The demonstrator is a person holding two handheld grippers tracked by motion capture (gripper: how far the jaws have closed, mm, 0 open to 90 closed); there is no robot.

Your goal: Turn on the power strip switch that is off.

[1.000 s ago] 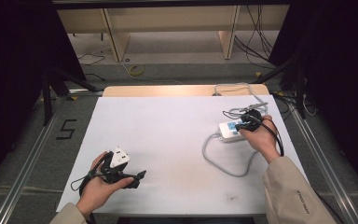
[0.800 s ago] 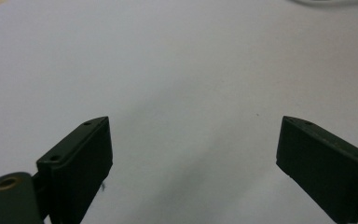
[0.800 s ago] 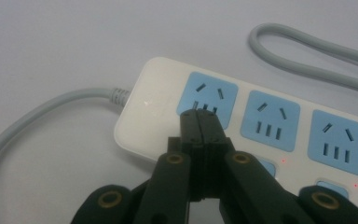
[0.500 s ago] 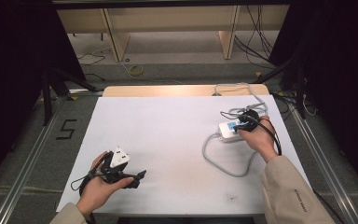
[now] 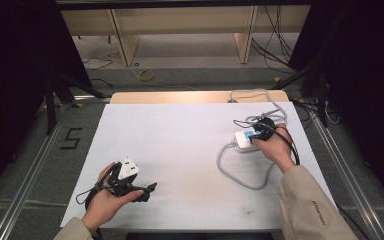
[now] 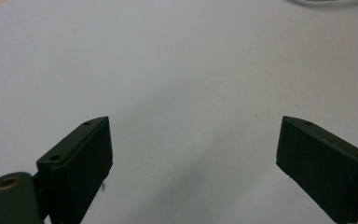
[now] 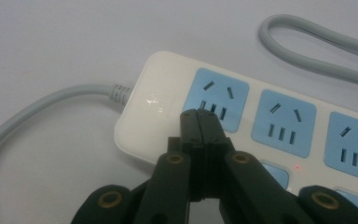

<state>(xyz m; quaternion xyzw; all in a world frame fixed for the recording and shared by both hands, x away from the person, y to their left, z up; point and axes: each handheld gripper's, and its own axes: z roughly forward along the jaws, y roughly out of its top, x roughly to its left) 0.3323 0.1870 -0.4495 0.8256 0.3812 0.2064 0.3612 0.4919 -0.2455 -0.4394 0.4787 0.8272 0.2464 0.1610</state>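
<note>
A white power strip (image 5: 242, 141) with blue sockets (image 7: 220, 98) lies at the right of the white table (image 5: 180, 135). Its grey cable (image 5: 235, 172) loops toward the front; the same cable (image 7: 51, 100) leaves the strip's end in the right gripper view. My right gripper (image 5: 256, 133) is shut with nothing in it, and its tips (image 7: 204, 116) rest at the edge of the first blue socket. My left gripper (image 5: 147, 192) is held low over the front left of the table. Its jaws stand wide open over bare white surface (image 6: 193, 154), with nothing between them.
A wooden board (image 5: 190, 96) runs along the table's far edge, with shelving legs and loose cables (image 5: 275, 50) on the floor behind. A floor mark "5" (image 5: 71, 138) and metal rails (image 5: 35, 165) flank the left side. Black drapes close both sides.
</note>
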